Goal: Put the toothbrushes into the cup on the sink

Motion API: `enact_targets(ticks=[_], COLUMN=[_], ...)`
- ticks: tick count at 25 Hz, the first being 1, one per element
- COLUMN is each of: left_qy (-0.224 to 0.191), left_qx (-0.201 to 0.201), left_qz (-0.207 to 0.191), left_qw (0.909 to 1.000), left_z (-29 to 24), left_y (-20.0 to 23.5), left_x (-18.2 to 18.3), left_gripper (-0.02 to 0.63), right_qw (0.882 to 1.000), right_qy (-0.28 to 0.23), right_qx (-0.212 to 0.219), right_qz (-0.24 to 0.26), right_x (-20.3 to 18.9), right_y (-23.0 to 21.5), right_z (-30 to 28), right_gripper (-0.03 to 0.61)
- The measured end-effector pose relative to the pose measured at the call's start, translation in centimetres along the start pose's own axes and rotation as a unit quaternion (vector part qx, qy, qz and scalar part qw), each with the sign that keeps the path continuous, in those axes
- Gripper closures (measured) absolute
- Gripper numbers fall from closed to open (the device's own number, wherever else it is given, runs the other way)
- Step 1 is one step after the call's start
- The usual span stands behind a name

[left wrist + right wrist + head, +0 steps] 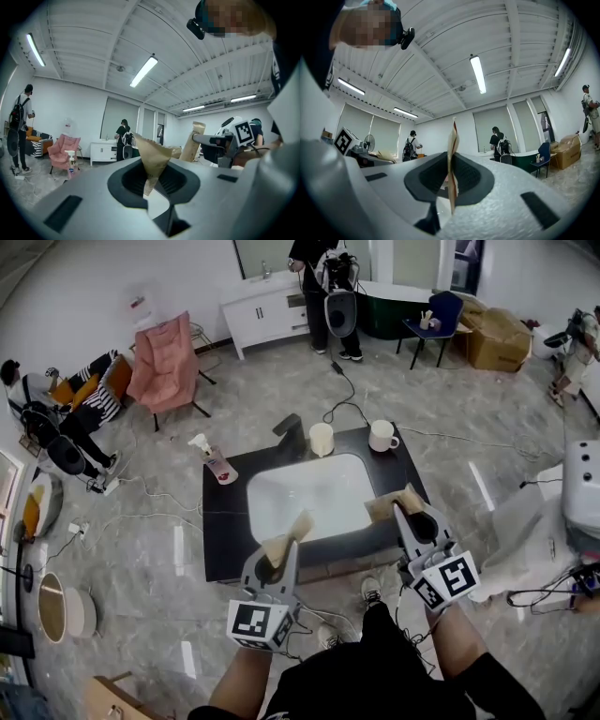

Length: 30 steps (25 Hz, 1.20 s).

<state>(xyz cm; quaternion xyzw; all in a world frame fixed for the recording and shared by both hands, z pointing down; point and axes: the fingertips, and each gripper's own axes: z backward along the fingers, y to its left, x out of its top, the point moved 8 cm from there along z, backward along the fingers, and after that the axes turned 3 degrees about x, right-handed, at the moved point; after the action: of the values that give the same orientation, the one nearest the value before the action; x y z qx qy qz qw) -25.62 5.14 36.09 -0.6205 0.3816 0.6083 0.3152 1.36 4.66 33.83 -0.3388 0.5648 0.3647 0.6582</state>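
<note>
Toothbrush packet [298, 526], brown paper, tight between left gripper [284, 554] jaws, second packet [382, 510] tight between right gripper [408, 517] jaws, near sink [319, 486].

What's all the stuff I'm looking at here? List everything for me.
Counter: one, black, centre.
Basin: one, white, sunk in counter.
Faucet: one, black, behind basin.
Cup: one, cream, beside faucet.
Mug: one, white, right of cup.
Bottle: one, pink label, counter's back-left corner.
Armchair: one, pink, back left.
Cabinet: one, white, back wall.
Chair: one, blue, back right.
Boxes: count unclear, brown, back right.
Bystanders: several, mostly dark clothes, room's edges.
Left packet: one, brown paper, over counter's front left.
Right packet: one, brown paper, over counter's front right.
Left gripper: one, grey, fingers shut on left packet.
Right gripper: one, grey, fingers shut on right packet.
</note>
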Motion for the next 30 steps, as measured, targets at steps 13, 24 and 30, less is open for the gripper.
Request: enact_targets(ticks=[13,24,30], left_qy=[0.017,0.027,0.045], left_qx=[0.047,0.069,0.096], left_qz=[0.005,0.005,0.014], left_qw=[0.9987,0.9972,0.9943], left_z=[-12.1,-21.3,-25.0], left_y=[-1.4,-2.1,-1.8], left_x=[-0.7,-2.5,-1.8], left_gripper=[0.566,0.566,0.566], right_qw=[0.999,0.999,0.999], right_qy=[0.008,0.010,0.015], right_qx=[0.033,0.035,0.034], right_qz=[-0.019,-0.028,-0.034], right_x=[-2.2,-4.4,-5.7], right_y=[-13.5,-24.5,-29.0], right_z=[-7.0,-13.1,-16.8], right_gripper=[0.537,0.537,0.537])
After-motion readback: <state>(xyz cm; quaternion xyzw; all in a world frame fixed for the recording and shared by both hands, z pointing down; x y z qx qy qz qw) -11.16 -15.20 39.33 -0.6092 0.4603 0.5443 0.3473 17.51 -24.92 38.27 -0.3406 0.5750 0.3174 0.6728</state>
